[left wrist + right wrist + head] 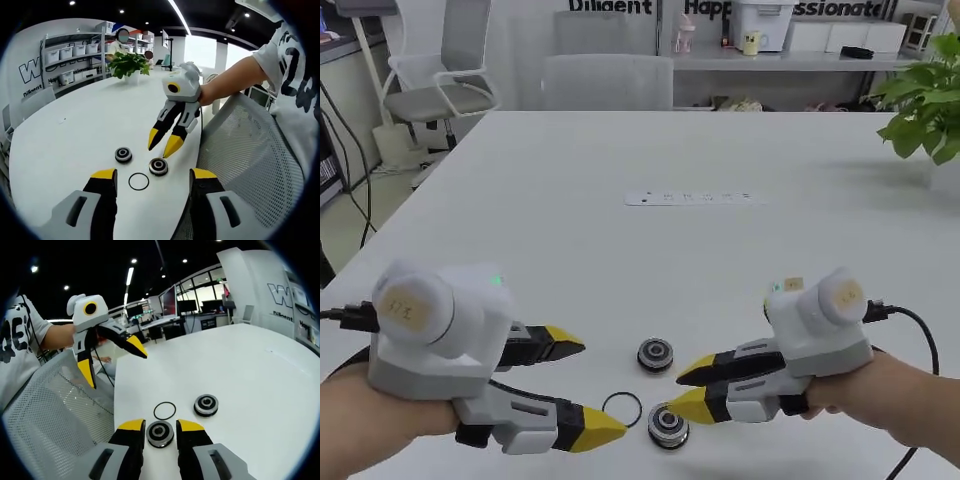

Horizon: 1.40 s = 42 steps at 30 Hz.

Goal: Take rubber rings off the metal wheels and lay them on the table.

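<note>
Two metal wheels with dark rims lie near the table's front edge, one farther and one nearer. A thin black rubber ring lies flat on the table beside the nearer wheel. My right gripper hovers just over the nearer wheel, jaws a little apart with the wheel framed between the tips. My left gripper is wide open and holds nothing, its tips short of the ring.
The white table stretches far ahead, with a white power strip at its middle. A potted plant stands at the right edge. Chairs stand at the far side, and a mesh chair back is close behind me.
</note>
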Motion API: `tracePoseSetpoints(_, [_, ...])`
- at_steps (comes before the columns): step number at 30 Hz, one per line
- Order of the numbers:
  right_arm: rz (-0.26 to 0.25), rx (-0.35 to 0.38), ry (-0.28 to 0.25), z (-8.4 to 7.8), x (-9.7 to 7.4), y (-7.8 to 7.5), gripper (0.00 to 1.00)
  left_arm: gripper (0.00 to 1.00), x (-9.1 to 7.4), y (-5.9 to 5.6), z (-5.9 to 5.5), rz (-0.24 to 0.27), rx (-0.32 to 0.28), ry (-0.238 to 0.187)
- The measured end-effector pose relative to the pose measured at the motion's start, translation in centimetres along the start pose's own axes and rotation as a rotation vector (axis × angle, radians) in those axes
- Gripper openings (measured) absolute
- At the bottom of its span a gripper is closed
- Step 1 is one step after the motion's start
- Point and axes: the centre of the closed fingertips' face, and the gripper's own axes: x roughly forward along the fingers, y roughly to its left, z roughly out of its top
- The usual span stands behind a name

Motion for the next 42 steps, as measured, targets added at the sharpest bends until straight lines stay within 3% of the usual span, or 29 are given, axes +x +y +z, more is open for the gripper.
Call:
tracePoseSetpoints(27, [0.009,-0.04,0.081,-2.6,-0.2,-0.5,0.23,0.39,3.9,0.3,-1.0,-0.081,0.021,0.074])
tracePoseSetpoints(42, [0.018,-0.069,0.125,-4.0,0.2,-0.4,0.19,0.33,5.5,-0.7,-2.2,-0.124,0.027,0.115])
